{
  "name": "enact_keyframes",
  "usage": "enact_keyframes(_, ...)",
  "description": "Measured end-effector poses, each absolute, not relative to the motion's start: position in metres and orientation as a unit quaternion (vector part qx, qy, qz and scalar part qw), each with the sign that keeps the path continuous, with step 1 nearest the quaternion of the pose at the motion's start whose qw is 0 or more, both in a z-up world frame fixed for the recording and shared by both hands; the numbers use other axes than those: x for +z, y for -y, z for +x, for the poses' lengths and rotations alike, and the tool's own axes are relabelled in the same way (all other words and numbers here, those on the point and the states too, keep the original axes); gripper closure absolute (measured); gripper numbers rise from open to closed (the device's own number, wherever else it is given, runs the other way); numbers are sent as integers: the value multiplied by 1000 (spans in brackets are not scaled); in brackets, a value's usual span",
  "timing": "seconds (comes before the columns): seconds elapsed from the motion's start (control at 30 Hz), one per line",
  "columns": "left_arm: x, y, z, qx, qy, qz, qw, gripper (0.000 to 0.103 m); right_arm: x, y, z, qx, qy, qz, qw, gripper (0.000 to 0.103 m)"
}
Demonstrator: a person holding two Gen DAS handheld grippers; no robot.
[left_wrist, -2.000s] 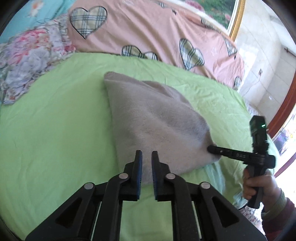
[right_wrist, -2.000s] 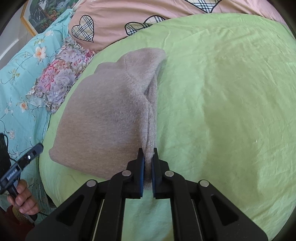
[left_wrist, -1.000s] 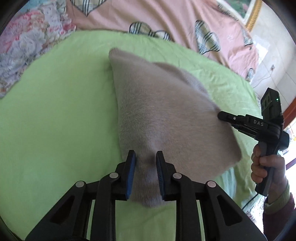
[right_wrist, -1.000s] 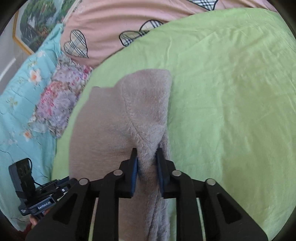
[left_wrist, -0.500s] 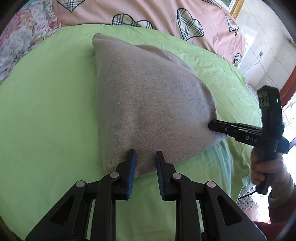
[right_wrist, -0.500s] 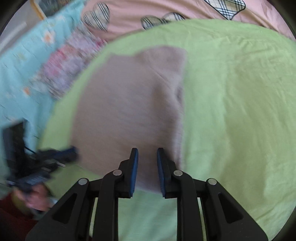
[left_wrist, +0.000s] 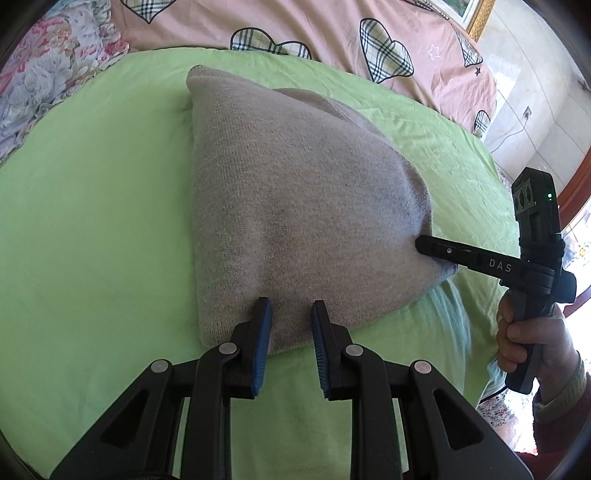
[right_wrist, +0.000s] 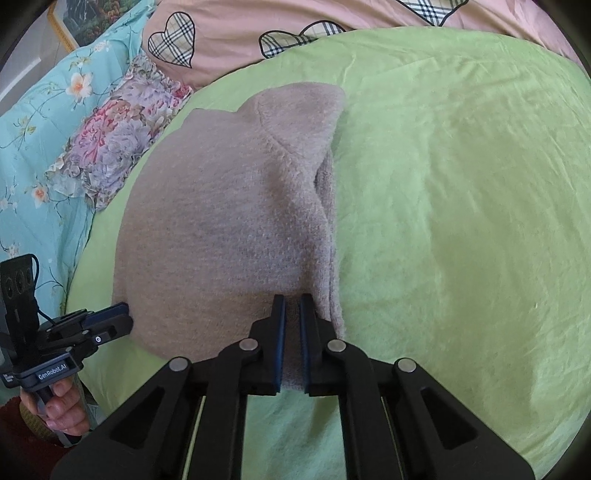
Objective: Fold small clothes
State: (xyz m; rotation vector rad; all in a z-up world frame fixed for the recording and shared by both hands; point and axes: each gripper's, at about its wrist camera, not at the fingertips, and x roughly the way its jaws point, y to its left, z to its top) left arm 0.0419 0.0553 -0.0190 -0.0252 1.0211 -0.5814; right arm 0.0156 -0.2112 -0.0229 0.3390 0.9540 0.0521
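Green sheet (left_wrist: 92, 206) under grey knit (left_wrist: 295, 206); our right gripper (right_wrist: 291, 301) clamps its hem; left gripper (left_wrist: 291, 306) straddles hem, parted.

Home bedroom: green-sheeted bed (left_wrist: 92, 192), heart-print quilt (left_wrist: 332, 33), floral pillow (right_wrist: 110, 140).

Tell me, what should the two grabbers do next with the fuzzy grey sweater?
Probably close the left gripper on the sweater's near edge, which lies between its open jaws. The right gripper already pinches the other corner, so both could then lift and fold.

Right tool (right_wrist: 291, 325) pinches grey knit garment's (right_wrist: 229, 221) near edge.
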Motion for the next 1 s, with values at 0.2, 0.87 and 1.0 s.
enact_keyframes(0.2, -20, -64, 47, -279, -496, -49, 821, 81, -23, 213, 14, 30, -453, 176, 874, 97)
enact_keyframes(0.87, 14, -76, 134, -200, -492, -72, 844, 49, 1, 253, 74, 11, -422, 287, 860, 62)
enact_keyframes(1.0, 3, -68, 142, -205, -508, -74, 834, 53, -6, 248, 90, 22, -436, 278, 856, 85)
